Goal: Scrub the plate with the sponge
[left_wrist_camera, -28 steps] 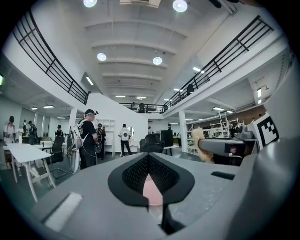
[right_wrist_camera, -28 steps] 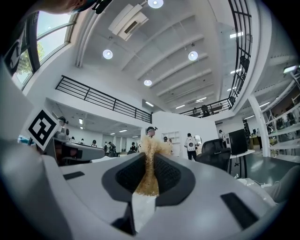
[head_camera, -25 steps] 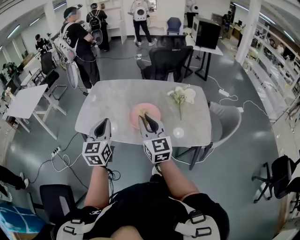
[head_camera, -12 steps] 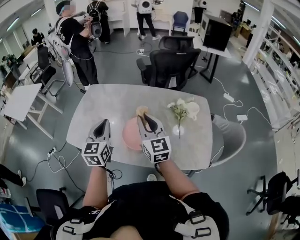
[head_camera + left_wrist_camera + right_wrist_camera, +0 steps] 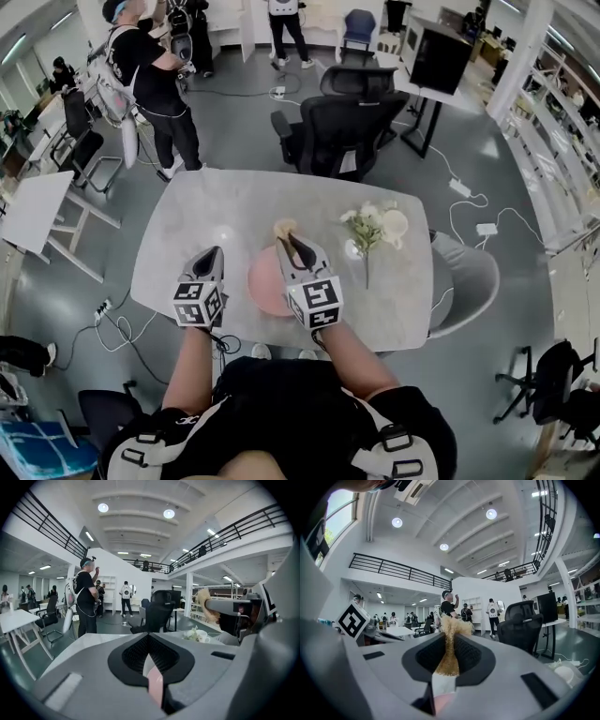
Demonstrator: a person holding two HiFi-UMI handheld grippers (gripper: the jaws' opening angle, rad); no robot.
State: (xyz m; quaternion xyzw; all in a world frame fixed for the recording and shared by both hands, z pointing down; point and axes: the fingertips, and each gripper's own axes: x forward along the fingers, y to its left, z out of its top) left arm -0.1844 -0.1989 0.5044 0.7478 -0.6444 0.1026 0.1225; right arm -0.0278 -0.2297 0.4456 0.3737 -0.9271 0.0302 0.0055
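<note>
A pink plate (image 5: 263, 281) lies on the grey marble table (image 5: 206, 211) near its front edge. My right gripper (image 5: 289, 240) hovers over the plate's right part, shut on a tan sponge (image 5: 284, 228) that sticks out past the plate's far rim. In the right gripper view the sponge (image 5: 450, 644) is pinched between the dark pads of my right gripper (image 5: 450, 641). My left gripper (image 5: 212, 251) stands shut to the left of the plate, apart from it, with nothing held. In the left gripper view its jaws (image 5: 149, 644) meet, and the sponge (image 5: 204, 603) shows at the right.
White flowers (image 5: 367, 225) in a glass vase (image 5: 353, 249) and a white cup (image 5: 395, 224) stand on the table's right part. A black office chair (image 5: 337, 122) is beyond the table, a grey chair (image 5: 464, 277) at its right. A person (image 5: 150, 80) stands at the far left.
The head view has shifted, so table and plate sit lower in it. My right gripper with the sponge now covers more of the plate. Both grippers stay shut.
</note>
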